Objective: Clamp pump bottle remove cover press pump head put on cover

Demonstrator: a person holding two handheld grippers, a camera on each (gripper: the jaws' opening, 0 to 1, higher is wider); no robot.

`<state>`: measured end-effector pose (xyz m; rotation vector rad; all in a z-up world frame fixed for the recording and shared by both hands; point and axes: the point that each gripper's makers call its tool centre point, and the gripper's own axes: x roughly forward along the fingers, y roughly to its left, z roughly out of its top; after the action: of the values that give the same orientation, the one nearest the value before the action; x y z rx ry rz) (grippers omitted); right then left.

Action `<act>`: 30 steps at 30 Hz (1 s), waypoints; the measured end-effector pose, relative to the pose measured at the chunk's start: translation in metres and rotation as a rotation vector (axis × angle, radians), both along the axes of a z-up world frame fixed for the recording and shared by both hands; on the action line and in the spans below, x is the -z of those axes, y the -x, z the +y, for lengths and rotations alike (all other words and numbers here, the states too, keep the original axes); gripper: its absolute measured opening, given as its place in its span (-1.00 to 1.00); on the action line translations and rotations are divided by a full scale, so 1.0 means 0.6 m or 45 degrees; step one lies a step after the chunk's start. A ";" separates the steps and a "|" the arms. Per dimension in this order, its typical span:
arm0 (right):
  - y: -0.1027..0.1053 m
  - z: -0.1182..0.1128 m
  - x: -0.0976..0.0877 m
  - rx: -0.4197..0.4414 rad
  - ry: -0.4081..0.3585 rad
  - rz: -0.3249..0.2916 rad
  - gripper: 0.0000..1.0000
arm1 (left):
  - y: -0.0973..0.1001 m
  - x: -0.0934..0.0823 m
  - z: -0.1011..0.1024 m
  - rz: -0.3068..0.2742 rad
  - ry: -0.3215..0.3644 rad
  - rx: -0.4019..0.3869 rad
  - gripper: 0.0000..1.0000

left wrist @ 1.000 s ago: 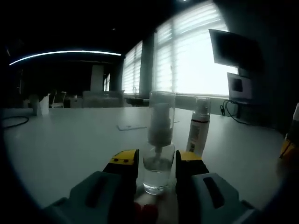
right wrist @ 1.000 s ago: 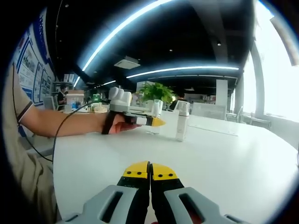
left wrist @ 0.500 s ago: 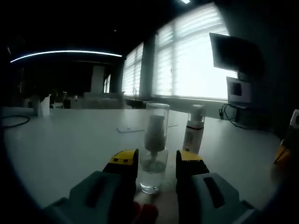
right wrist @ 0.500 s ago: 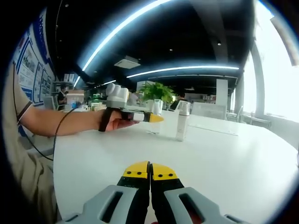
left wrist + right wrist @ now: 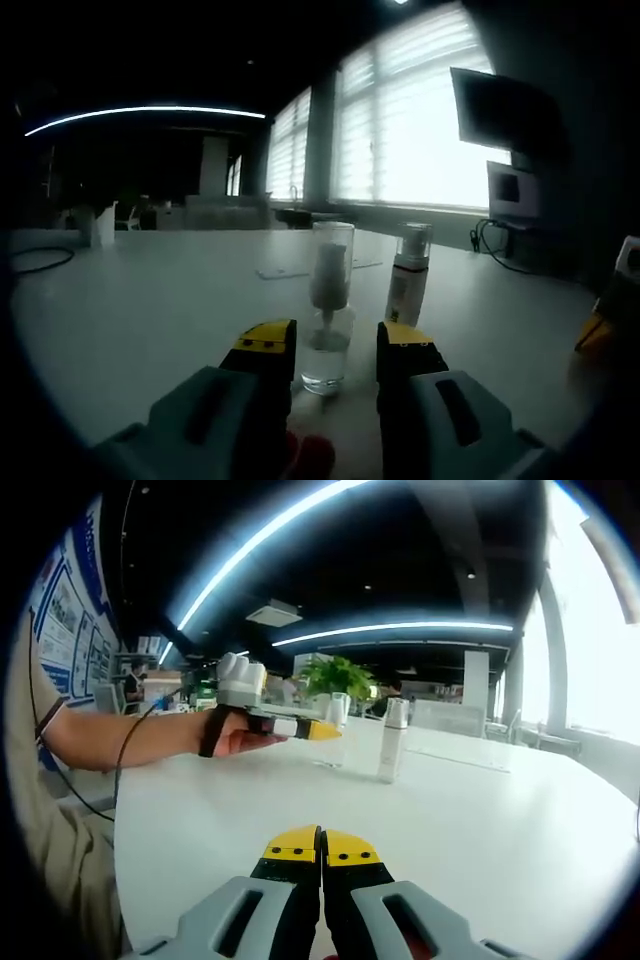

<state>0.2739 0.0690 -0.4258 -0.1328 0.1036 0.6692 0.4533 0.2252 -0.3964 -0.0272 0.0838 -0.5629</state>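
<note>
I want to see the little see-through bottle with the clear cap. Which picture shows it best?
The left gripper view: the small clear pump bottle with its clear cover stands close, just ahead of the open left gripper. In the right gripper view it is far, small, partly behind that gripper.

Label on second bottle [image 5: 404,290] too blurred to read.

No lettering anywhere is clear enough to read.
</note>
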 end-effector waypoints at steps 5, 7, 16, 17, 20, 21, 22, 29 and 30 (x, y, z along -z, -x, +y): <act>0.001 0.002 -0.001 0.001 0.003 -0.001 -1.00 | 0.013 -0.018 0.009 -0.022 0.032 -0.012 -0.53; 0.001 0.002 0.000 0.002 0.005 -0.001 -1.00 | 0.025 -0.023 0.007 -0.034 0.039 -0.006 -0.53; 0.002 0.002 -0.001 0.002 0.001 -0.003 -1.00 | 0.072 -0.043 -0.006 -0.063 0.040 0.036 -0.53; 0.002 0.002 -0.001 0.001 0.001 -0.004 -1.00 | 0.078 -0.044 -0.007 -0.064 0.039 0.042 -0.53; 0.002 0.002 -0.002 0.002 0.001 -0.006 -1.00 | 0.076 -0.046 -0.001 -0.069 0.033 0.054 -0.53; 0.002 0.001 -0.002 0.003 0.001 -0.006 -1.00 | 0.081 -0.046 -0.003 -0.068 0.037 0.059 -0.54; 0.002 0.001 -0.002 0.004 0.001 -0.007 -1.00 | 0.093 -0.047 -0.006 -0.068 0.040 0.063 -0.54; 0.001 0.000 -0.001 0.005 0.001 -0.008 -1.00 | 0.128 -0.060 -0.013 -0.105 0.048 0.101 -0.54; 0.001 0.000 -0.001 0.006 0.001 -0.008 -1.00 | 0.137 -0.063 -0.015 -0.110 0.053 0.106 -0.54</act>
<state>0.2733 0.0690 -0.4251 -0.1355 0.0983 0.6642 0.3712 0.2159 -0.3586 -0.0398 -0.0109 -0.6479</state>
